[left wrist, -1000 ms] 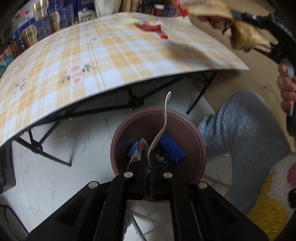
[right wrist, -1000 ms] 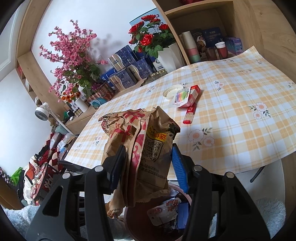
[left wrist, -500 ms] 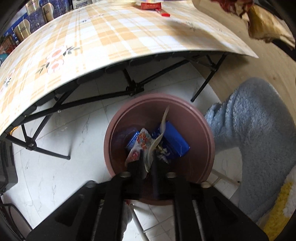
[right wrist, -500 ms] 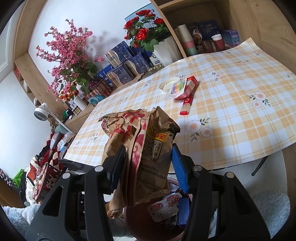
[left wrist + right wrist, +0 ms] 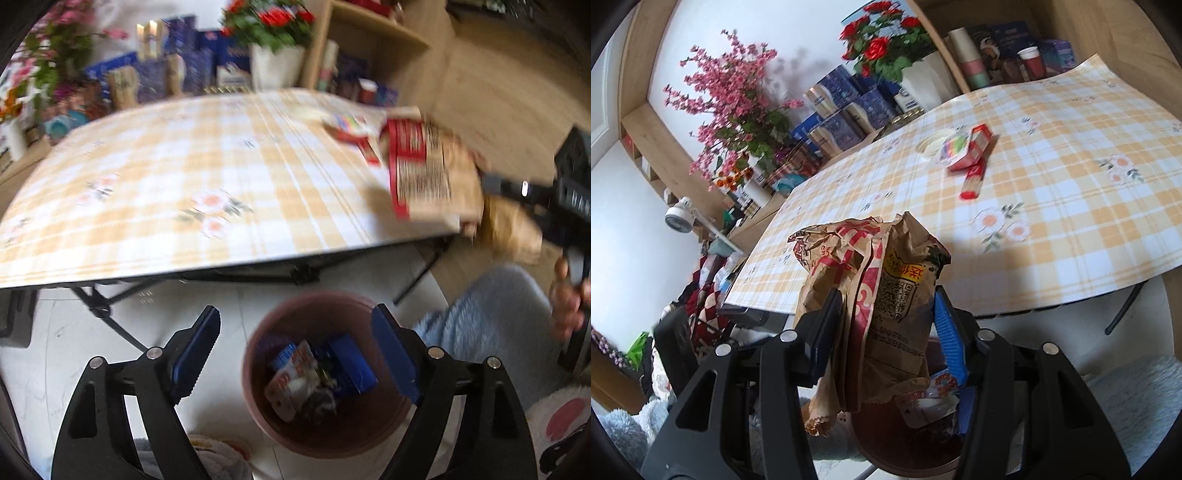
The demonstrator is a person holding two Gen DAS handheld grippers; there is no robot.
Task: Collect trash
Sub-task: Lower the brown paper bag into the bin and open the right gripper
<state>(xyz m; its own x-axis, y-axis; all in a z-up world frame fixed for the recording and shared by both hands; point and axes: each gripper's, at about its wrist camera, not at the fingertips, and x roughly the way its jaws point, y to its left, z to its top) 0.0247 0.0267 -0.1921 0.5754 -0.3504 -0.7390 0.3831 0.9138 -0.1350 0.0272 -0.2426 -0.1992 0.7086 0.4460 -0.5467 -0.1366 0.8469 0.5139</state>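
**Paper bag may miss the bin**

The paper bag (image 5: 875, 306) is pinched by the jaws of the right gripper (image 5: 882, 332), above the bin (image 5: 325, 373) beside the table (image 5: 207, 192). If released off-centre, it could catch the rim. The left gripper (image 5: 295, 350) jaws are opening, empty, over the bin.

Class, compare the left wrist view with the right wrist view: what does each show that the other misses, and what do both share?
Only the left wrist view shows the left tongs, jaws opening with nothing between them, and the person's hand on the other tool.

Only the right wrist view shows the white desk fan and the QR code on the brown paper bag, which the right tongs clamp.

Both show the checked table, the red packets on it, the bag, and the brown bin holding wrappers.
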